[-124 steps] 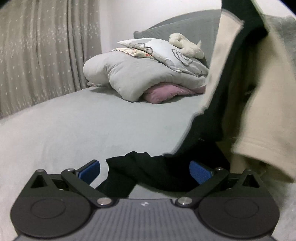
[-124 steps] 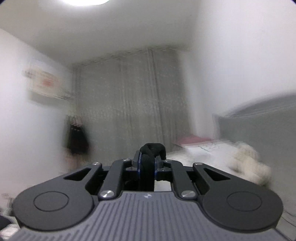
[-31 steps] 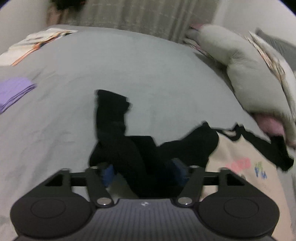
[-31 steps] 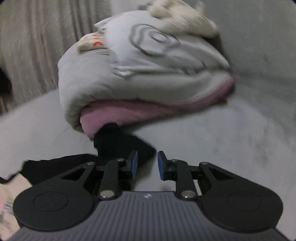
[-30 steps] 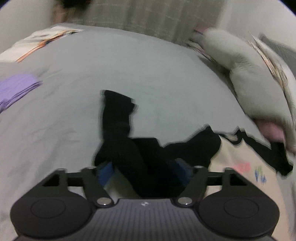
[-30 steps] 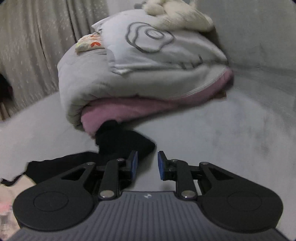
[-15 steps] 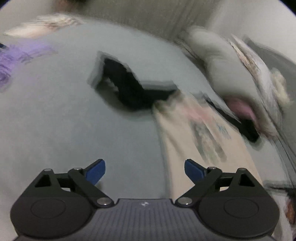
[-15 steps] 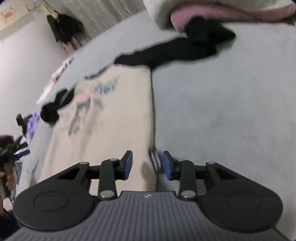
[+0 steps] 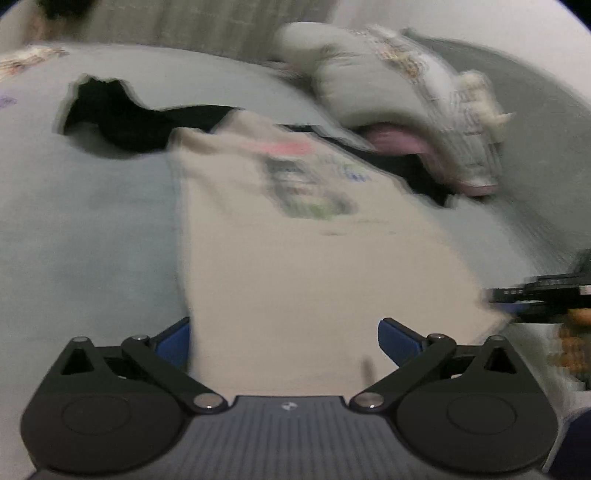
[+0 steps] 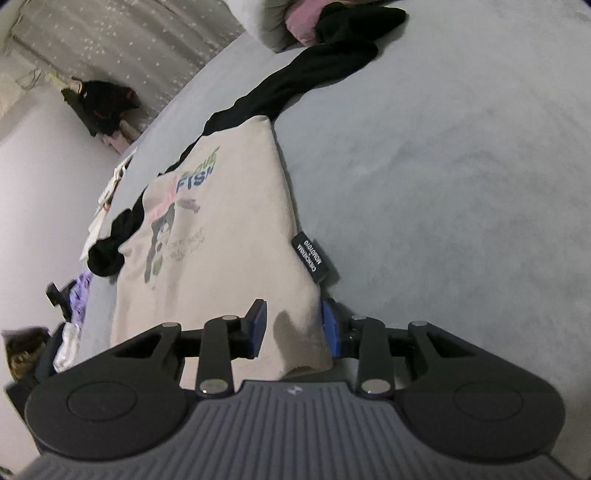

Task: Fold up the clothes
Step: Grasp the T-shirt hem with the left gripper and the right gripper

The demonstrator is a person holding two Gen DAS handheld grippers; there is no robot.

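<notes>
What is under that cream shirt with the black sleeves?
The cream shirt lies flat on the grey bed, with its black sleeves spread out. Anything beneath its body is covered.

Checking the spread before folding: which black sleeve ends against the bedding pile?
The far sleeve, by the pink bedding. The other sleeve lies bunched on open bed.

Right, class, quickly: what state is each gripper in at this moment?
Left gripper: open wide, holding nothing, over the beige sweatshirt.
Right gripper: open, jaws either side of the sweatshirt's bottom corner, not clamped.
</notes>
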